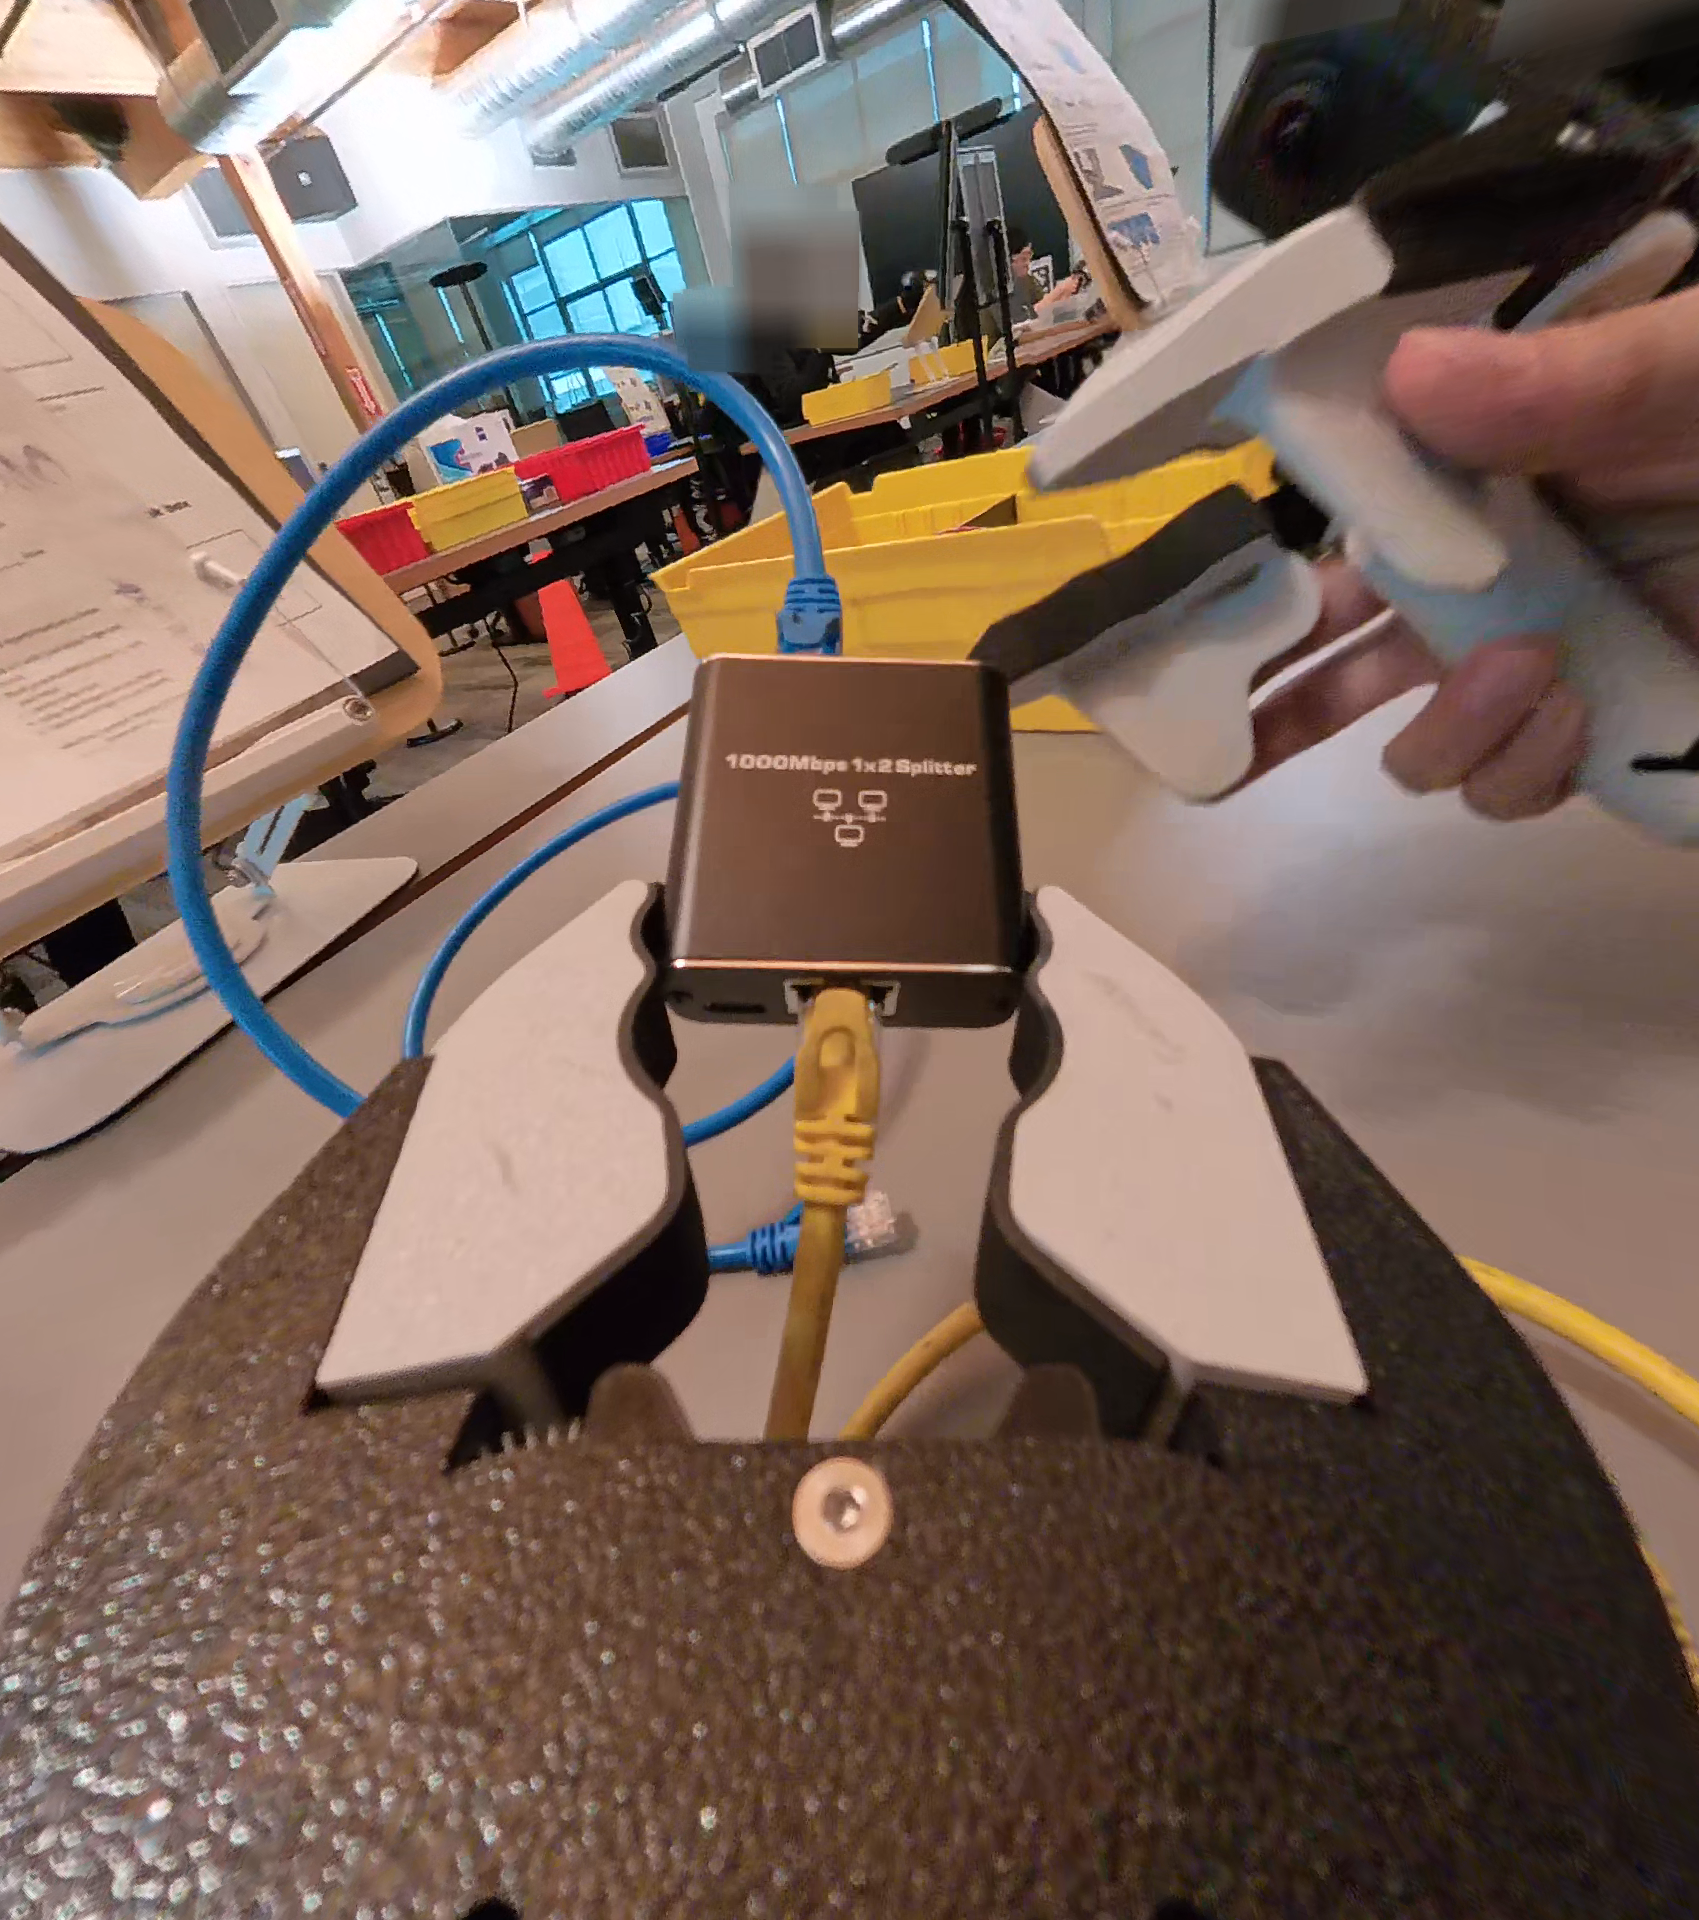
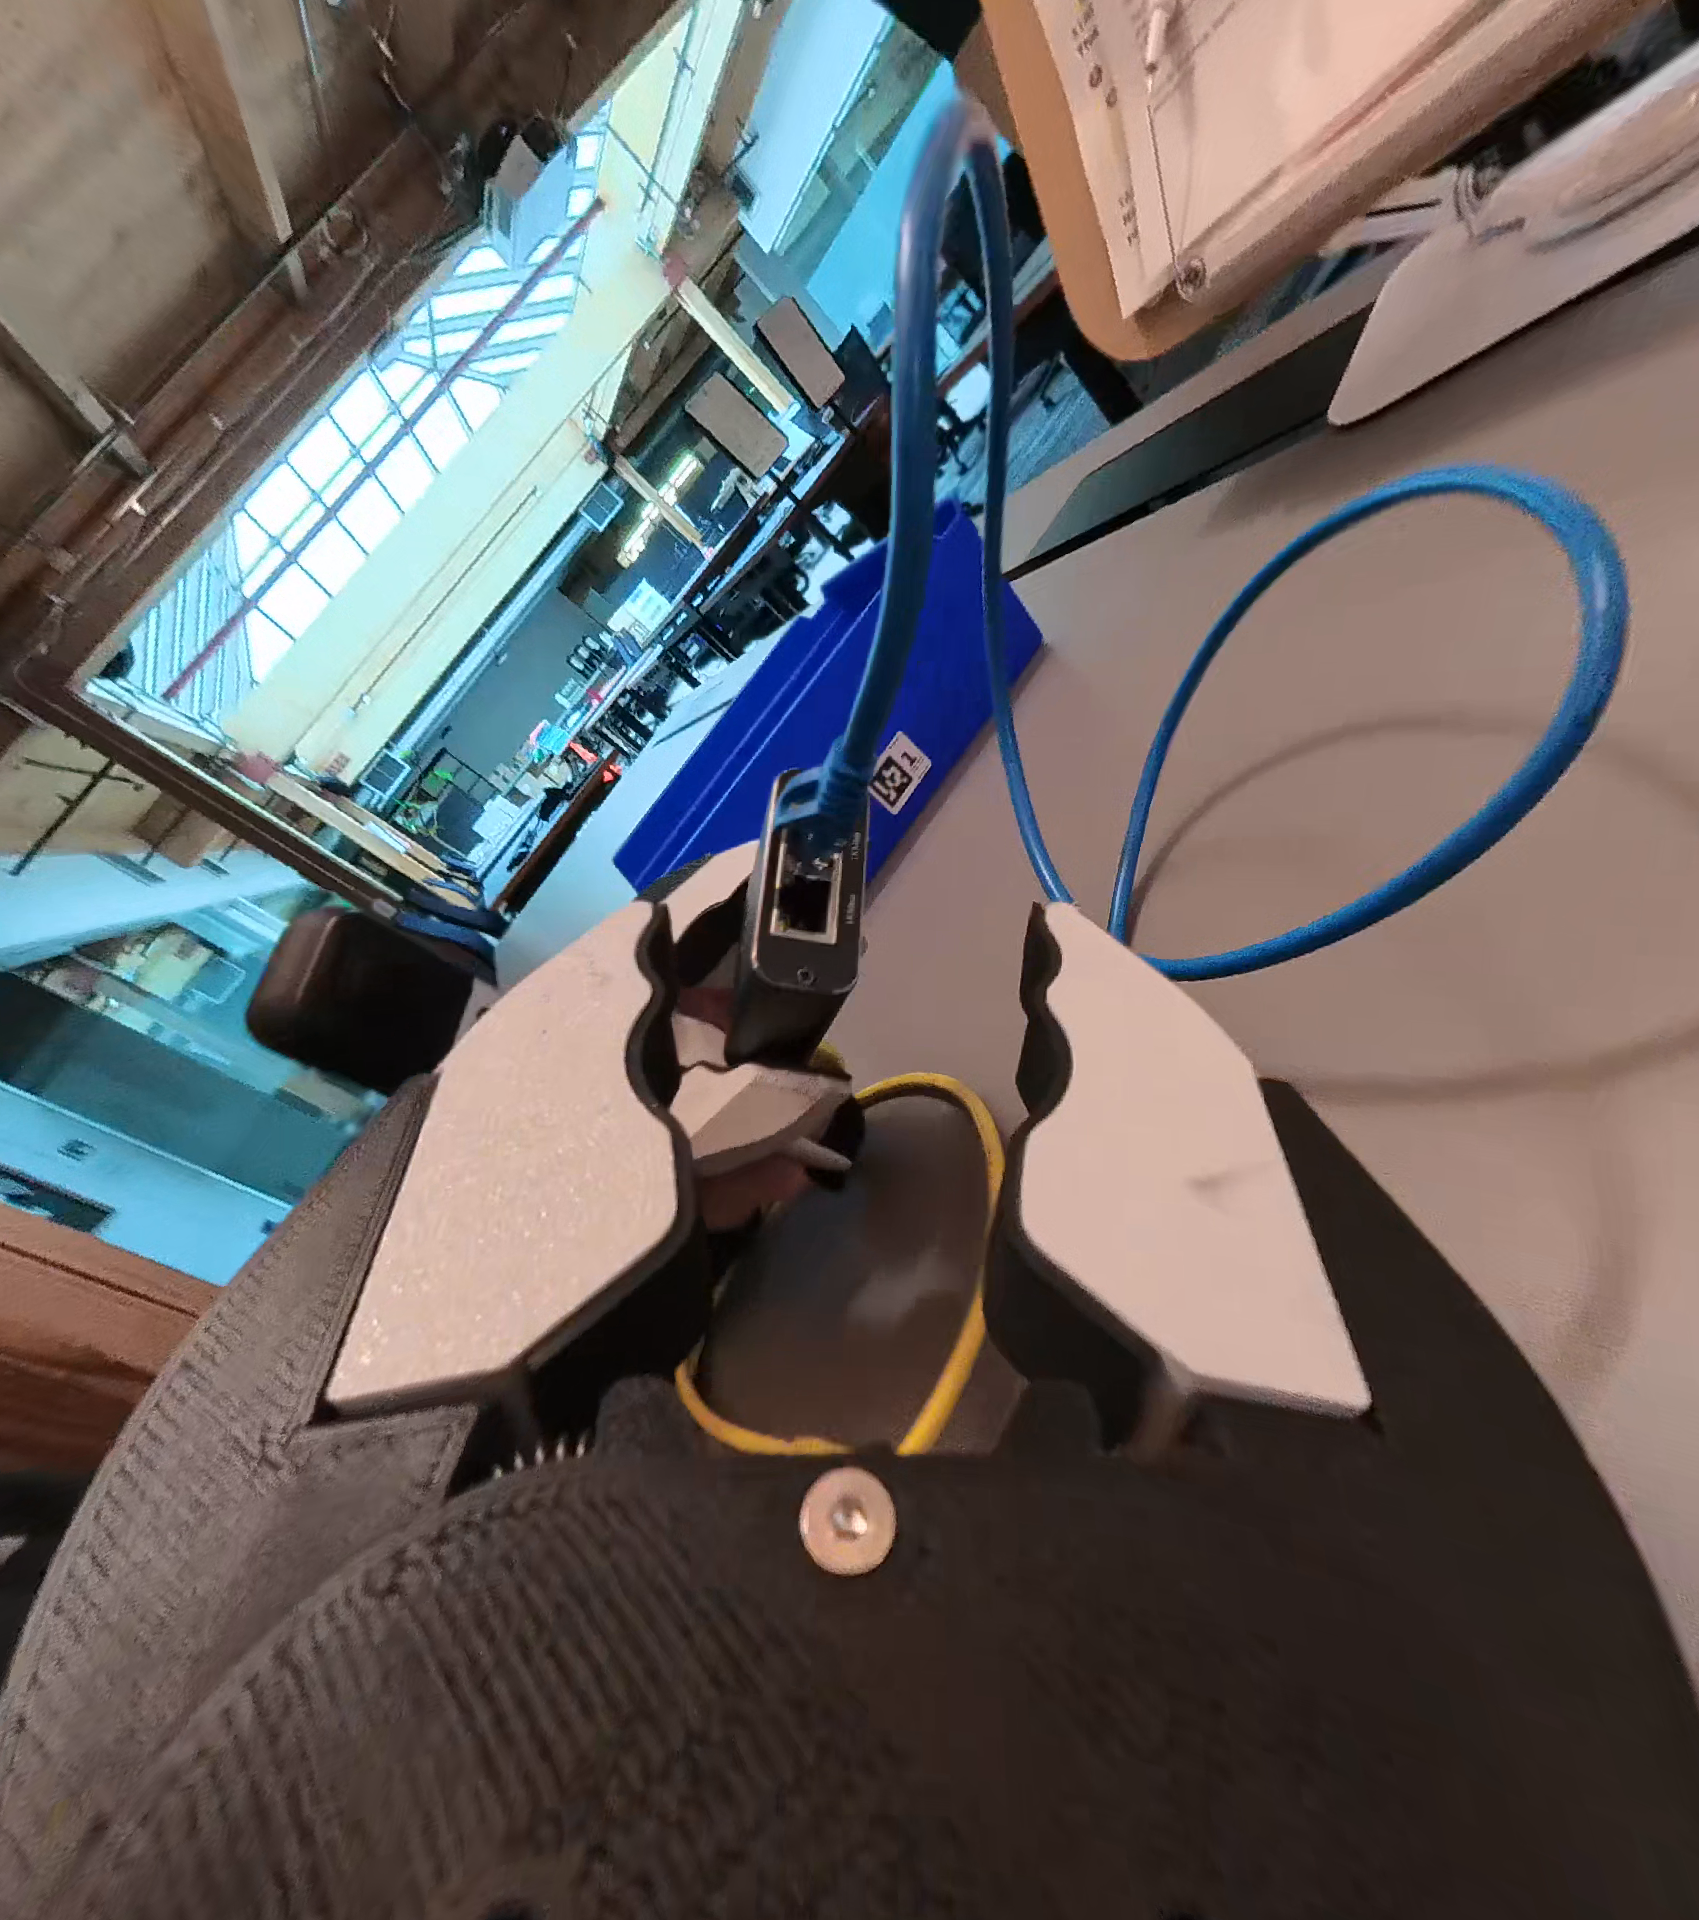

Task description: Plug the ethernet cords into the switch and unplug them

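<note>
Left gripper (image 1: 840, 940) fingers clamp one switch (image 1: 840, 821) bearing two cords; right gripper (image 2: 840, 971) fingers spread, empty.

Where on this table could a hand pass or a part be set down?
Free: the bare grey table right of the black switch, under the right gripper. Crowded: left of the switch, blue cable loops toward the white stand base; near the left gripper, yellow cable and a loose blue plug.

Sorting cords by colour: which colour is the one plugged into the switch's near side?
Yellow cord, clearest in the left wrist view.
</note>
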Tool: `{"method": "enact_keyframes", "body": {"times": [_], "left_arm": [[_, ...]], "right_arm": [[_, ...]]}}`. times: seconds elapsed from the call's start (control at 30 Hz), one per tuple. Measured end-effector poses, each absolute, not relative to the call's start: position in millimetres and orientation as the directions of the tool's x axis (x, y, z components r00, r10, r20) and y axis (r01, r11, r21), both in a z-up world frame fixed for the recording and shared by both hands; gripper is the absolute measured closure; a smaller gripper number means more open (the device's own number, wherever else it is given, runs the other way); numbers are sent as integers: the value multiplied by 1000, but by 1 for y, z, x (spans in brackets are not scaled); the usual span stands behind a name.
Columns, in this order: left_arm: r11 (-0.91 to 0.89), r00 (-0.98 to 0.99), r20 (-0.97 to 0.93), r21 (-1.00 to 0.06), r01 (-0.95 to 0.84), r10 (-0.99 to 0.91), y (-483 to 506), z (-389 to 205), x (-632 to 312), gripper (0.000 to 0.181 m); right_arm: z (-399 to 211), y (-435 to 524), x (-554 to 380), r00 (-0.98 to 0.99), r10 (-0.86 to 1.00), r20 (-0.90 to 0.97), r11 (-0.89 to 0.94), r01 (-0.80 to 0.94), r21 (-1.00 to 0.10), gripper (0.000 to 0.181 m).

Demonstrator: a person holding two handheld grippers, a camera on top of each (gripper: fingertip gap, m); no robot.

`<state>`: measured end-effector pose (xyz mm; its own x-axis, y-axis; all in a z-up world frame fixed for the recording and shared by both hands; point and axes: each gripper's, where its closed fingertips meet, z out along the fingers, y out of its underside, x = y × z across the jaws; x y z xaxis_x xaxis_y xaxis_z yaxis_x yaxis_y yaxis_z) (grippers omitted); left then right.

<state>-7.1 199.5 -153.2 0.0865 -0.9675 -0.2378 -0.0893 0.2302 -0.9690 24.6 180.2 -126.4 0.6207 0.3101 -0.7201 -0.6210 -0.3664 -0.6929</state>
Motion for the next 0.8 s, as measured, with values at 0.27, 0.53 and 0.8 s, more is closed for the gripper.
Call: {"method": "enact_keyframes", "body": {"times": [0.27, 0.53, 0.8], "left_arm": [[278, -15, -279, -948, -152, -960, 183, -165, -1, 119], [157, -140, -120, -942, -297, -983, 177, -172, -13, 119], [287, -123, -261, -904, -317, -958, 183, -158, -25, 119]], "right_arm": [[-131, 193, 20, 415, 316, -853, -282, -817, -503, 160], [-137, 187, 9, 343, 302, -890, -287, -857, -428, 165], [-125, 188, 0, 299, 317, -900, -261, -885, -386, 167]]}}
